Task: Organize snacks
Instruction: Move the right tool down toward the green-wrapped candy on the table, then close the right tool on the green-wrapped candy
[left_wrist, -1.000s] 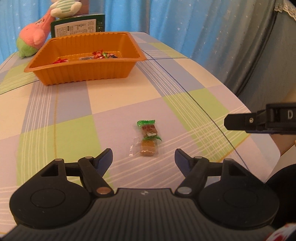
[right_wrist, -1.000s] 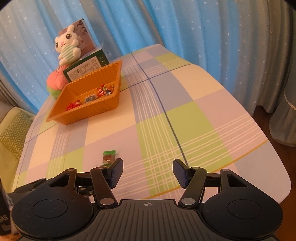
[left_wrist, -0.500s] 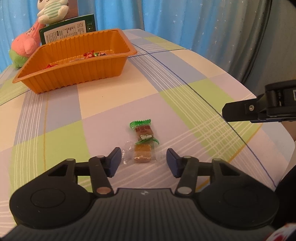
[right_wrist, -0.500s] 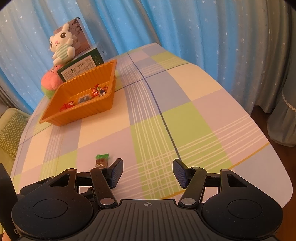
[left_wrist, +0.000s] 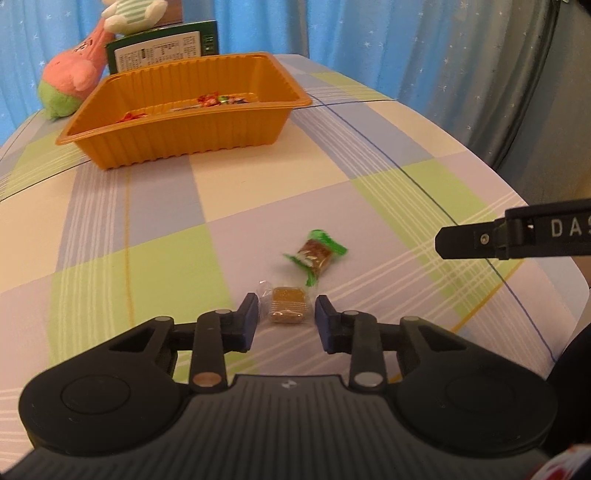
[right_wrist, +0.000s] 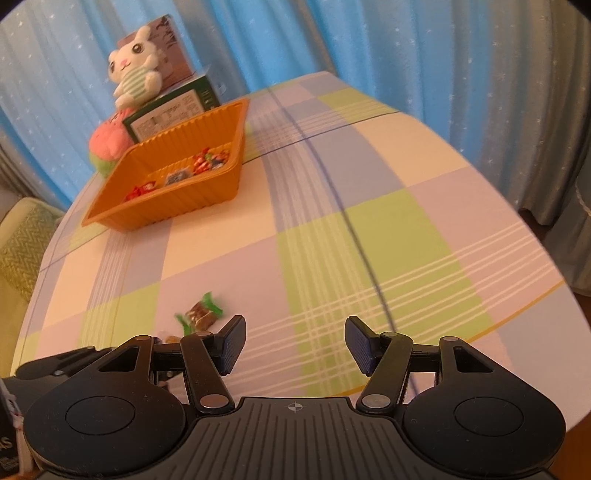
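Observation:
A brown candy in a clear wrapper (left_wrist: 288, 309) lies on the checked tablecloth between the fingers of my left gripper (left_wrist: 284, 317). The jaws are closing on it, and a small gap still shows at the right pad. Just beyond it lies a green-wrapped candy (left_wrist: 317, 254), tilted and blurred. My right gripper (right_wrist: 295, 343) hangs open over the cloth with nothing between its fingers. The green candy (right_wrist: 202, 313) lies just left of its left finger. One of its fingers (left_wrist: 476, 240) reaches in from the right of the left wrist view. An orange tray (left_wrist: 184, 133) with several wrapped candies stands at the back.
Behind the orange tray (right_wrist: 177, 206) stand a green box (left_wrist: 162, 50), a pink and green plush (left_wrist: 70, 77) and a white rabbit plush (right_wrist: 133, 70). Blue curtains hang behind. The table's rounded edge (right_wrist: 535, 295) drops off on the right. A green cushioned seat (right_wrist: 22, 243) is at the left.
My left gripper's jaws have narrowed around the brown candy as it came closer. The green candy has turned and shifted right, away from the brown one. The right gripper's jaws kept their width.

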